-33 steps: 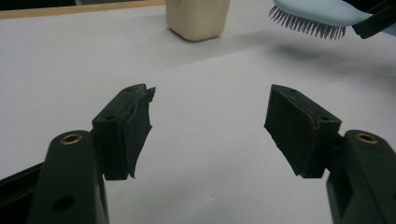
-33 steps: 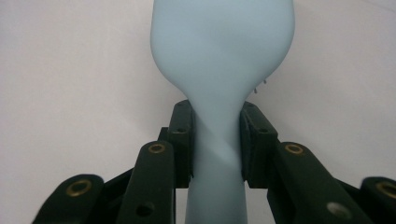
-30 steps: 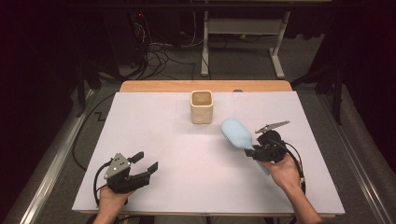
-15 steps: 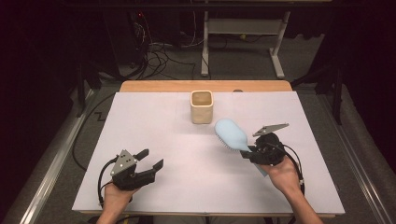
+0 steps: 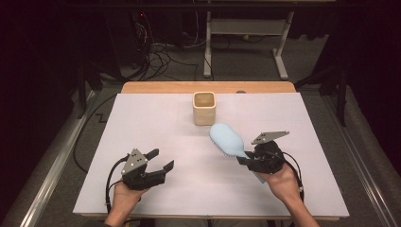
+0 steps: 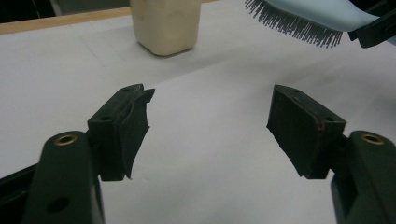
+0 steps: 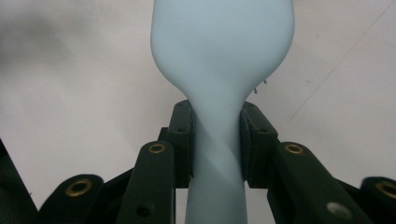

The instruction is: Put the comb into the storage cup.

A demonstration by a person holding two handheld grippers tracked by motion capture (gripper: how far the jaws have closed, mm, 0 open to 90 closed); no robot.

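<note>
A light blue hairbrush [image 5: 227, 139] hangs above the white table with its bristles facing down. My right gripper [image 5: 246, 158] is shut on its handle, and in the right gripper view the pads of the right gripper [image 7: 217, 140] press both sides of the hairbrush [image 7: 222, 46] neck. My left gripper [image 5: 160, 160] hovers at the front left, open; its jaws have just been opening with nothing between them. The left gripper view shows the left gripper [image 6: 210, 126] pointing at a cream square cup [image 6: 166, 23], with the hairbrush bristles [image 6: 303, 23] at the upper right. The cup [image 5: 204, 108] stands upright at the back middle.
The white sheet [image 5: 142, 123] covers the table, with a wooden strip [image 5: 165, 87] showing along its far edge. Cables [image 5: 161, 56] and a metal stand [image 5: 246, 42] sit on the floor behind the table.
My right hand has carried the brush a little left, toward the table's middle. My left gripper has shifted slightly right and its jaws stand wider apart.
</note>
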